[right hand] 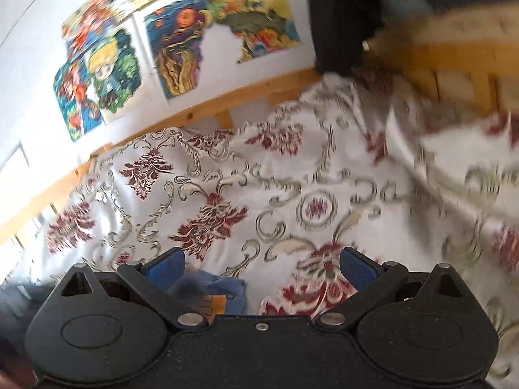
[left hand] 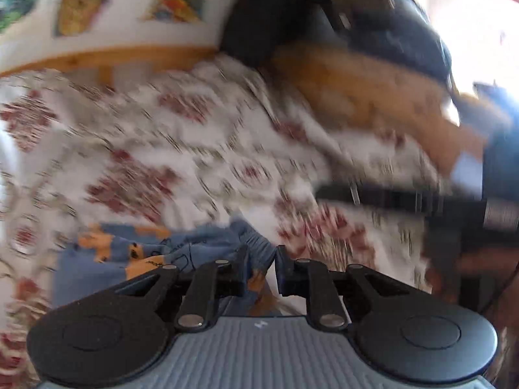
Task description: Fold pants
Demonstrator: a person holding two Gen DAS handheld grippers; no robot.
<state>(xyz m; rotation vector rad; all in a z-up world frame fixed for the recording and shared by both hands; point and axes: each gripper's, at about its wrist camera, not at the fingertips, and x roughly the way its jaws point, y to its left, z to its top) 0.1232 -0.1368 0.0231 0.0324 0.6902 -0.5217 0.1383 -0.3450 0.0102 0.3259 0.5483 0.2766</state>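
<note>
The left gripper (left hand: 262, 270) is clenched on the gathered waistband of the blue pants (left hand: 136, 259) — orange-printed, lying low on the floral bedspread (left hand: 181, 149). The right gripper (right hand: 262, 267) is spread wide and empty, a corner of the pants just beside its left finger — colourful pictures (right hand: 181, 42) hang beyond.

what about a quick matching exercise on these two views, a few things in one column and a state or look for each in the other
Things:
1. left gripper
2. right gripper
3. pants
4. bedspread

States or looks:
A. white with dark red floral pattern
B. open, nothing between its fingers
C. blue with orange patches
D. shut on fabric

Pairs: 1-D, 2-B, 3-C, 4-A
</note>
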